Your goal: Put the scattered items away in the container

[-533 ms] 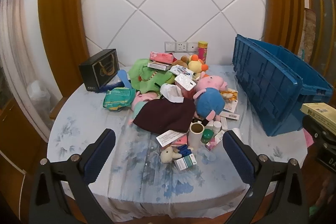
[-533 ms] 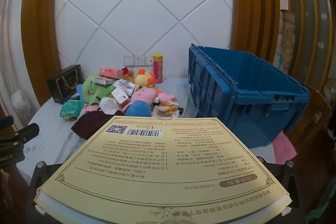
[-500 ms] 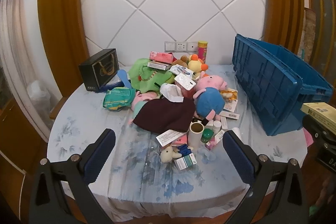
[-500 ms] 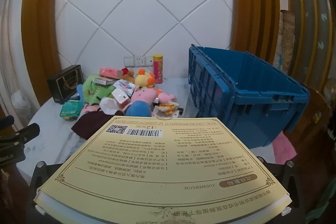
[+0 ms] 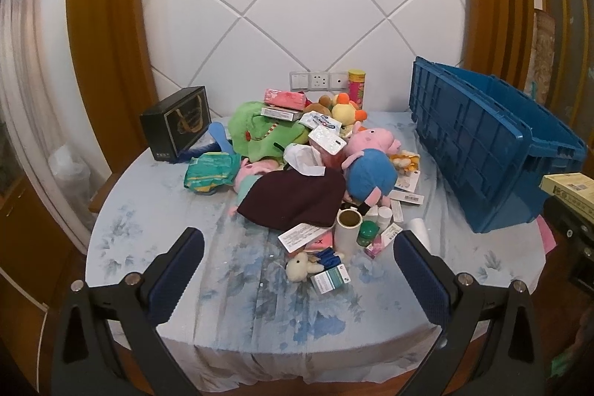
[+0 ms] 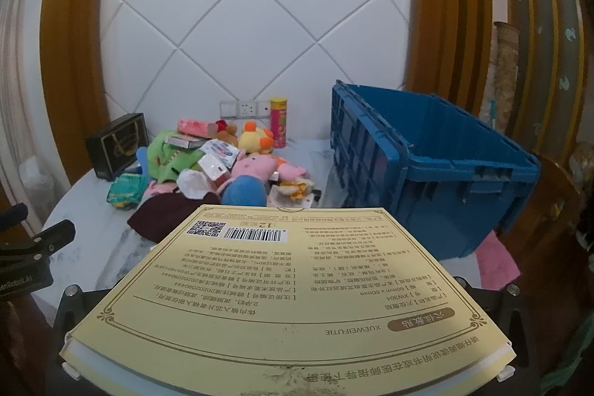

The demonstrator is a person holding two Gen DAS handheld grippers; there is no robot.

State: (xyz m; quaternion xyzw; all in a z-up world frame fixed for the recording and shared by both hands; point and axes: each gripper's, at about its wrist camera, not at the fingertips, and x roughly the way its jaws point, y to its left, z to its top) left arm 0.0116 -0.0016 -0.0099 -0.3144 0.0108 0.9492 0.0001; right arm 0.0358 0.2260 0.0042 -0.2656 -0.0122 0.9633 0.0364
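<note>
Over the table (image 5: pixel 230 303) | left gripper (image 5: pixel 297 270) is hovering wide open, empty, facing the toy pile (image 5: pixel 297 158) | right gripper (image 6: pixel 289 351) is clamping the yellow box (image 6: pixel 289 288) flat, likely for carrying to the blue container (image 6: pixel 438 166) standing beside the pile

Right gripper's fingers hidden under yellow box (image 6: pixel 293 288), blue crate (image 5: pixel 493 151) partly cut off

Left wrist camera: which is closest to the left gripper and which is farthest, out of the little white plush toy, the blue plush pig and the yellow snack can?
From the left gripper, whose jaws are open:
1. Little white plush toy, at the near edge of the pile, between the jaws.
2. Blue plush pig, mid-pile, to the right.
3. Yellow snack can, standing at the back by the wall sockets.
</note>
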